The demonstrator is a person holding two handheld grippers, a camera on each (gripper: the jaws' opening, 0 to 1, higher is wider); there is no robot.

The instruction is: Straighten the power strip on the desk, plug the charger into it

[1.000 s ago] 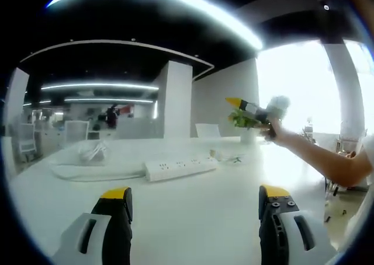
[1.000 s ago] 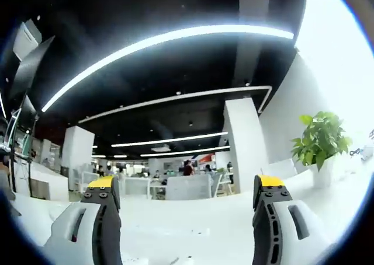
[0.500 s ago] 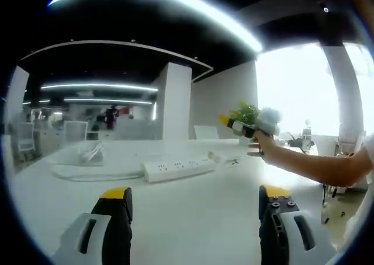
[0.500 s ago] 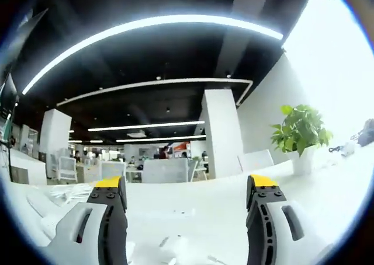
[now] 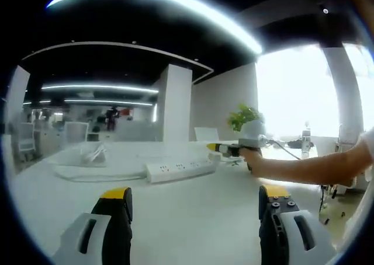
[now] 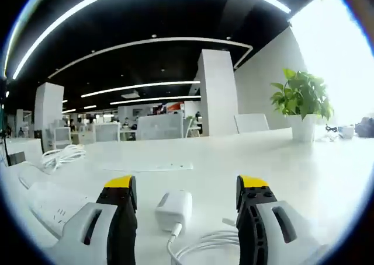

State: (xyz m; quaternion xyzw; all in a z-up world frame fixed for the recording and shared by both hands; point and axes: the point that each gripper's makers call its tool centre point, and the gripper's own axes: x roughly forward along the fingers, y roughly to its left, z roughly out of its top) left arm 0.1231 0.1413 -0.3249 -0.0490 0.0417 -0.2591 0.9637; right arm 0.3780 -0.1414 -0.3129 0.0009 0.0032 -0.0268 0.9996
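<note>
A white power strip (image 5: 180, 168) lies askew on the white desk (image 5: 193, 218), well ahead of my left gripper (image 5: 195, 204), which hovers open over bare desk. My right gripper (image 5: 224, 149) comes in from the right, held by a hand, low beside the strip's right end. In the right gripper view, a white charger (image 6: 173, 209) rests on the desk between the wide-apart jaws of my right gripper (image 6: 186, 189), untouched. Its white cable (image 6: 204, 246) curls toward the camera. The power strip (image 6: 49, 202) runs off at the lower left.
A coiled white cable (image 5: 93, 154) lies at the far left of the desk, also seen as a cable coil (image 6: 58, 157). A potted plant (image 6: 301, 98) stands at the back right. The person's forearm (image 5: 304, 168) reaches across the right side.
The right gripper has come down from a raised position to desk level near the strip's right end. Its view has tilted down, bringing the charger between its jaws. The left gripper has stayed put.
</note>
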